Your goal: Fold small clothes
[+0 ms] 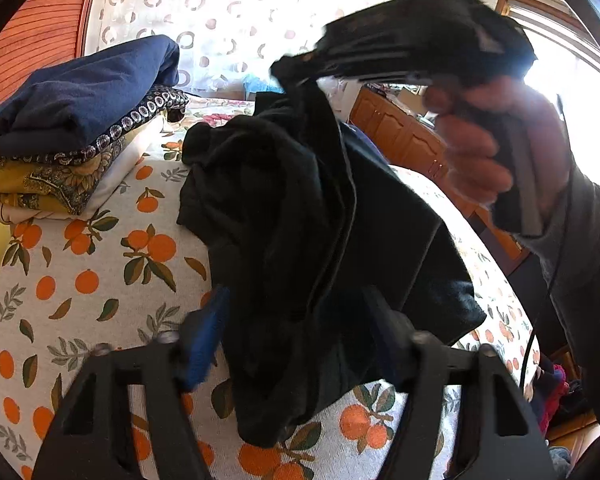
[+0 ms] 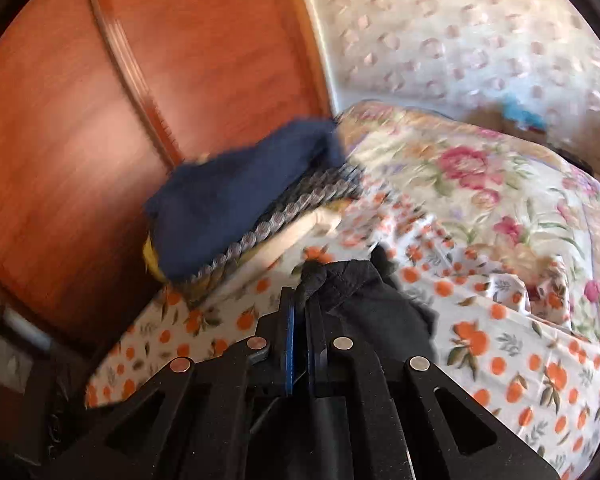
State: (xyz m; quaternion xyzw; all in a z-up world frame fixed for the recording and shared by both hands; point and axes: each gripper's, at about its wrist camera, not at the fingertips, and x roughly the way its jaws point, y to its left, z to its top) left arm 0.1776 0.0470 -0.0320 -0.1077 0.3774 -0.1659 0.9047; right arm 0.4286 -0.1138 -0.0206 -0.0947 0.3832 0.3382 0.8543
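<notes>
A black garment (image 1: 300, 216) hangs bunched above the orange-print bed cover (image 1: 100, 280). My right gripper (image 1: 296, 68), seen from the left wrist view with the hand on it, is shut on the garment's top edge. In the right wrist view my right gripper (image 2: 300, 300) is shut, with the black cloth (image 2: 364, 304) pinched between its pads. My left gripper (image 1: 296, 320) is open, its blue-padded fingers (image 1: 206, 336) on either side of the hanging cloth's lower part, not clamped.
A stack of folded clothes (image 1: 76, 136), navy on top, sits at the bed's far left, and shows in the right wrist view (image 2: 236, 208). A wooden wardrobe (image 2: 80, 120) stands behind it. A floral quilt (image 2: 480, 184) and a patterned curtain (image 1: 220, 8) lie beyond.
</notes>
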